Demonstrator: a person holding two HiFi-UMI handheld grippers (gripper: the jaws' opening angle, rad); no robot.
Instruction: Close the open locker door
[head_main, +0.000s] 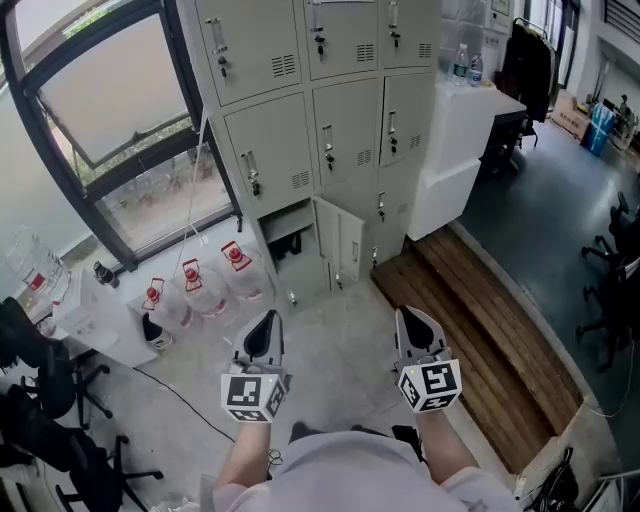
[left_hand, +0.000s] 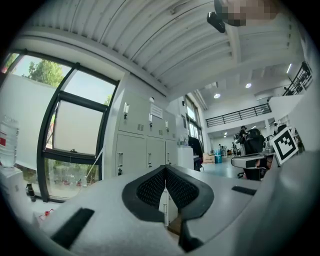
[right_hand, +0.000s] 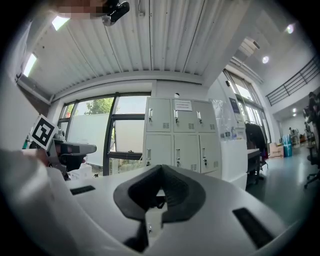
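A grey locker bank (head_main: 330, 120) stands ahead of me, with two upper rows of doors closed. In the bottom row one door (head_main: 340, 240) hangs ajar, swung out to the right of its dark compartment (head_main: 290, 235). My left gripper (head_main: 268, 320) and right gripper (head_main: 408, 316) are held level side by side over the floor, well short of the lockers and touching nothing. Both have their jaws together with nothing between them. In the left gripper view the left gripper (left_hand: 165, 170) points at the lockers (left_hand: 145, 145). The right gripper (right_hand: 160, 170) faces the same lockers (right_hand: 182, 135).
Three water jugs with red caps (head_main: 200, 285) stand on the floor left of the lockers, below a large window (head_main: 110, 100). A wooden platform (head_main: 480, 330) and a white cabinet (head_main: 460, 150) lie to the right. Black office chairs (head_main: 40, 400) crowd the left edge.
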